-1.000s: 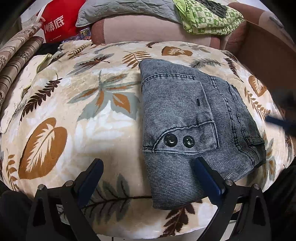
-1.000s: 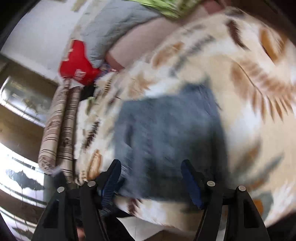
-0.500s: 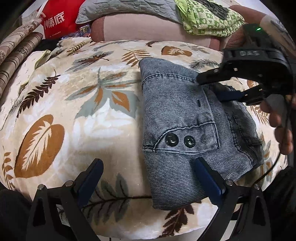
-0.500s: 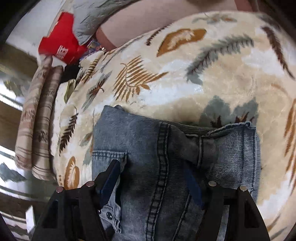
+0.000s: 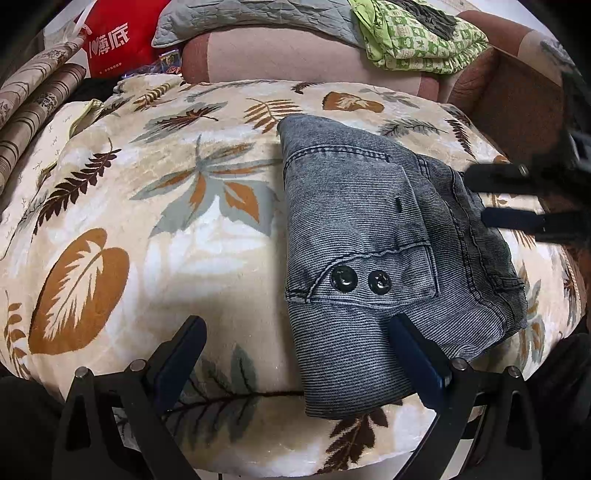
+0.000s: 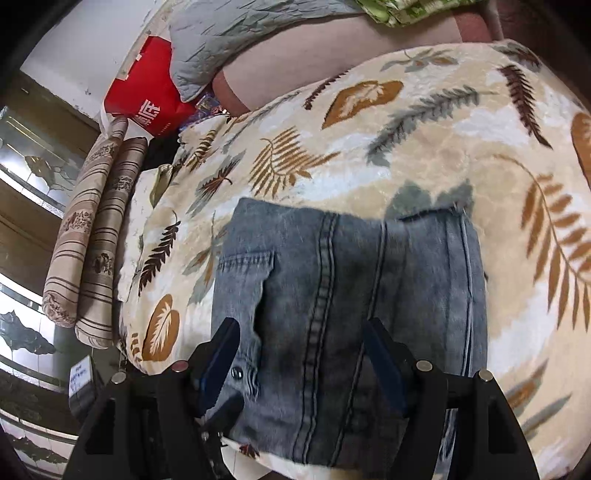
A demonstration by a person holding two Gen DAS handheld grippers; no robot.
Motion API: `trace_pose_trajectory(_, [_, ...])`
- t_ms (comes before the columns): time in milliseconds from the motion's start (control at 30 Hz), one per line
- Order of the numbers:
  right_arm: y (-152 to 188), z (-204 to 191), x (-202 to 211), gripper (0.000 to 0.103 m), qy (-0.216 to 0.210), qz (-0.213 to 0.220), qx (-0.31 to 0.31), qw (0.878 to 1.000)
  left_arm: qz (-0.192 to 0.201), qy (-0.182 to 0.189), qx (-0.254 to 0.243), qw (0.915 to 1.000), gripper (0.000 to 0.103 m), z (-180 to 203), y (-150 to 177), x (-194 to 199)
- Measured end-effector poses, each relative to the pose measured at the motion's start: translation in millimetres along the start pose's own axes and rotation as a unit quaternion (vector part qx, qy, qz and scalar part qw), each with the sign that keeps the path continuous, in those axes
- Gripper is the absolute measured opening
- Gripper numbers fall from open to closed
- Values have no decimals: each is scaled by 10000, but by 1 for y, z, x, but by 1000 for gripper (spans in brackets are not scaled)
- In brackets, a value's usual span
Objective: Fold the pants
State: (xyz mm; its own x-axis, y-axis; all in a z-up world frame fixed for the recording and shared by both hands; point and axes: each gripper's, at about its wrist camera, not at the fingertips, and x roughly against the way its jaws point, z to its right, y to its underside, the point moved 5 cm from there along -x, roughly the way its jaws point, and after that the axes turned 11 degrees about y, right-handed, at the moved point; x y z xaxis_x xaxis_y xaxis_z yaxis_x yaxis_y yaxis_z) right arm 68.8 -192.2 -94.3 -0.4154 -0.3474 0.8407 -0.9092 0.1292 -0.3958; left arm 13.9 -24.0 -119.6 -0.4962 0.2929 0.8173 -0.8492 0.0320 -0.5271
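The grey-blue denim pants lie folded into a compact rectangle on the leaf-print blanket, two black snaps facing up. My left gripper is open at the near edge; its right finger rests over the pants' near corner and its left finger is over bare blanket. At the pants' right side my right gripper stands with its jaws apart. In the right wrist view the pants fill the space beneath that open gripper, with nothing pinched.
Behind the blanket are a red bag, a grey quilt, a green patterned cloth and a pink-brown cushion. Striped rolls lie at the left. A brown armrest rises at the right.
The right gripper reached in over the pants' far right part, then drew back to their right edge. The pants and the left gripper kept still.
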Motion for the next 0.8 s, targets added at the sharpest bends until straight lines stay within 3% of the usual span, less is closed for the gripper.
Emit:
trace_pose_trajectory(233, [22,12,9,73,31,50,-97,9999,-1,2,-1,10000,100,1,0,1])
trace_pose_trajectory(567, [48,20,31,73,506,345,185,9979,6,-9,-19,10000,100,1,0,1])
trace_pose_trajectory(667, [58,22,22,73,698,273,329,9966,7,-4,-22,10000,100,1,0,1])
trace_pose_trajectory(733, [68,26,1,73,1101,7,670,9917,-9,19,-26,10000,100,1,0,1])
trace_pose_trajectory(800, [72,20,-3,73,1362,114,1049,9851,23,100,-25,9999,99,0,-2,5])
